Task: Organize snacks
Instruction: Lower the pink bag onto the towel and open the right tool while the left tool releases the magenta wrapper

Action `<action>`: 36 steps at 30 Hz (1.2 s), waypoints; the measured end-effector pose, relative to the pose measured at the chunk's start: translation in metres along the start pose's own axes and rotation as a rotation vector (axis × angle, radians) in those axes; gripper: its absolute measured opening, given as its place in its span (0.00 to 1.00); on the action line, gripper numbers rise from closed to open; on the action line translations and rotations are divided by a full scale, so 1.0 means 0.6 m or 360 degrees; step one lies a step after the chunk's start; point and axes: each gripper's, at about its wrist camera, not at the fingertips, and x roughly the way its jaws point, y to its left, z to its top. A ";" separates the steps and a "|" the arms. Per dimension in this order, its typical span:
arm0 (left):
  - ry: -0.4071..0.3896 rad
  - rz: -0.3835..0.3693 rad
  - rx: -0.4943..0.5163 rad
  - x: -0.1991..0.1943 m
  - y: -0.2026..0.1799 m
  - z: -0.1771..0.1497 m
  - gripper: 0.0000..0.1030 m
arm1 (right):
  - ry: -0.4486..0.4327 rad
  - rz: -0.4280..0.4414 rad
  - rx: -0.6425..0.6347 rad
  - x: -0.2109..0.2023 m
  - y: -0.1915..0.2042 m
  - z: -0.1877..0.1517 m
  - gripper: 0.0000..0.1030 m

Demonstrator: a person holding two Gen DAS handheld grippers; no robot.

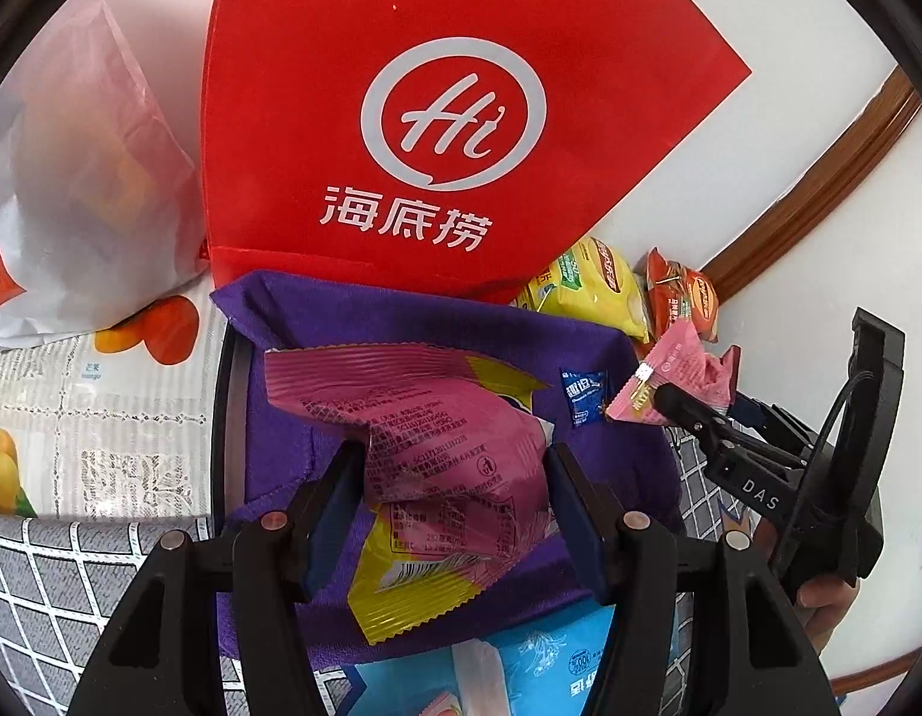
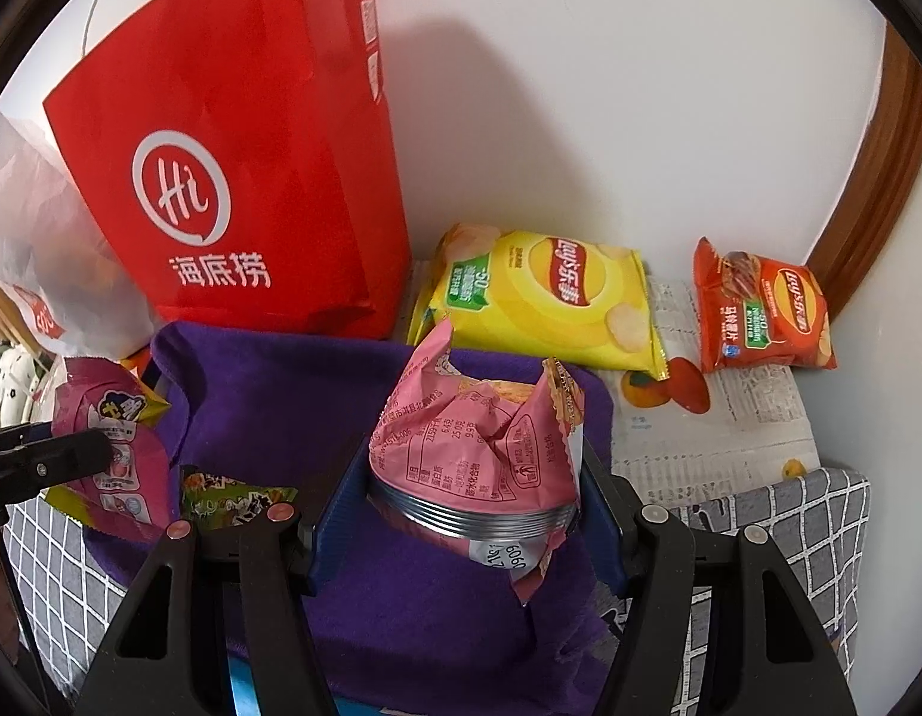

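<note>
White wall, purple cloth point(image 2: 270, 394) on table. Left tool point(image 1: 455, 471) clamps magenta snack packet point(image 1: 437, 441); right tool point(image 2: 472, 495) clamps pink snack packet point(image 2: 478, 453), nearer the chip bags point(image 2: 544, 298) beyond.

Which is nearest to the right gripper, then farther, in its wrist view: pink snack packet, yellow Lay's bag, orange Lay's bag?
1. pink snack packet, between the right gripper's fingers.
2. yellow Lay's bag, behind, by the wall.
3. orange Lay's bag, far right corner.
</note>
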 end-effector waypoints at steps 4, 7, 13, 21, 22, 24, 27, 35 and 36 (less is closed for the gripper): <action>-0.0005 -0.0011 -0.0024 0.000 0.009 0.003 0.58 | 0.0007 -0.0004 -0.0005 0.002 0.001 -0.001 0.62; -0.0042 -0.0024 -0.0074 -0.013 0.027 0.007 0.58 | 0.0019 -0.0008 0.0006 0.003 -0.003 -0.001 0.62; -0.0019 -0.0036 -0.0085 -0.012 0.033 0.004 0.58 | 0.0069 0.0029 0.0023 0.013 -0.005 -0.002 0.62; 0.0103 0.0019 -0.0019 0.019 0.014 -0.001 0.58 | 0.0196 0.0068 -0.0031 0.036 0.008 -0.012 0.62; 0.0109 0.0023 -0.0016 0.023 0.013 -0.001 0.58 | 0.0213 0.0070 -0.0037 0.040 0.011 -0.015 0.62; 0.0125 0.0035 -0.0001 0.029 0.008 -0.001 0.58 | 0.0239 0.0068 -0.0045 0.046 0.014 -0.017 0.62; 0.0130 0.0036 0.0011 0.029 0.007 -0.001 0.58 | 0.0264 0.0082 -0.0046 0.051 0.019 -0.020 0.62; 0.0141 0.0003 0.0027 0.033 0.001 0.001 0.66 | 0.0269 0.0083 -0.0051 0.048 0.021 -0.020 0.66; 0.0139 -0.0016 0.0032 0.032 -0.002 0.001 0.71 | 0.0258 0.0083 -0.0055 0.045 0.021 -0.021 0.72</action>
